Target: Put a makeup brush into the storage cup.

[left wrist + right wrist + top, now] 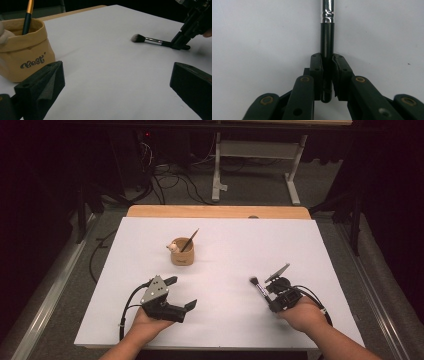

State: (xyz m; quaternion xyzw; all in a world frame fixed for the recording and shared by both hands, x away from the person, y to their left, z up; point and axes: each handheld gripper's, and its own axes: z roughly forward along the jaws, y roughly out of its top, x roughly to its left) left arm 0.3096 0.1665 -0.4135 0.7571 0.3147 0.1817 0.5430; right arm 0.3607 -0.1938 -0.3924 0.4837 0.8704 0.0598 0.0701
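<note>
Clearly, the brush [260, 290] was clamped by the right gripper [274, 306] at the black handle end; in the right gripper view the pads [316, 72] were pressed on both sides of the handle [327, 37], w/ the silver ferrule [328, 11] sticking out past them. Jaws were nearly closed, only the handle between them. The brush was seen lying low on the white sheet [225, 245], right of centre, bristle head [137, 38] pointed up-left in the high view & resting on or just above the sheet; which one could not be told. The right hand [300, 314] was wrapped round the gripper body from behind, forearm brought in from the bottom right corner, gripper angled down & toward the table centre.

The left gripper [181, 294] was held open wide, nothing between its jaws; both black pads [42, 87] were seen well apart in the left gripper view, w/ bare sheet between. The left hand [150, 320] was cupped under it, low over the sheet at front left, jaws pointed right & slightly away from the person.

A tan pouch [182, 254] was stood upright near mid-sheet, beyond the left gripper, w/ another brush [190, 240] leaned inside & a small pale item [173, 246] at its rim.
</note>
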